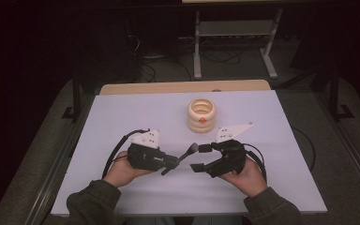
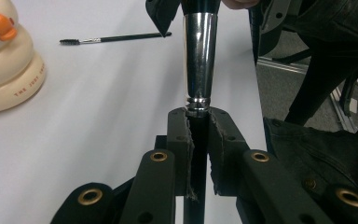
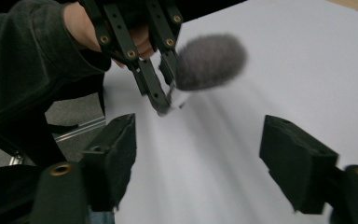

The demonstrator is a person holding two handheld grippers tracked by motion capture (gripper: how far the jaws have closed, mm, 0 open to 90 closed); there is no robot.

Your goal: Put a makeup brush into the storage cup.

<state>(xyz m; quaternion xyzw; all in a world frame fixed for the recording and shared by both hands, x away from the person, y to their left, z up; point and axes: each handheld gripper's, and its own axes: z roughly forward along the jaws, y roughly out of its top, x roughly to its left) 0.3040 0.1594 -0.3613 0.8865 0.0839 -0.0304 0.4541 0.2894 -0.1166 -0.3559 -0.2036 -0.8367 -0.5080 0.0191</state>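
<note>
white desk (image 1: 122, 187), dark room. left gripper (image 1: 171, 162) clamps makeup brush (image 1: 187, 152) mid-desk; right gripper (image 1: 200, 158) spread wide. cream duck holder (image 1: 201, 114) near far edge, thin brush (image 2: 114, 38) beside.

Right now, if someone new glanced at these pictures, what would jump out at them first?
Probably the makeup brush clamped by its handle in the left gripper at the table's middle, its fluffy grey head pointing at the wide-open right gripper. Next, the cream ringed holder with an orange duck bill, standing just beyond both grippers. A thin black spoolie wand lies flat on the white table near it.
</note>
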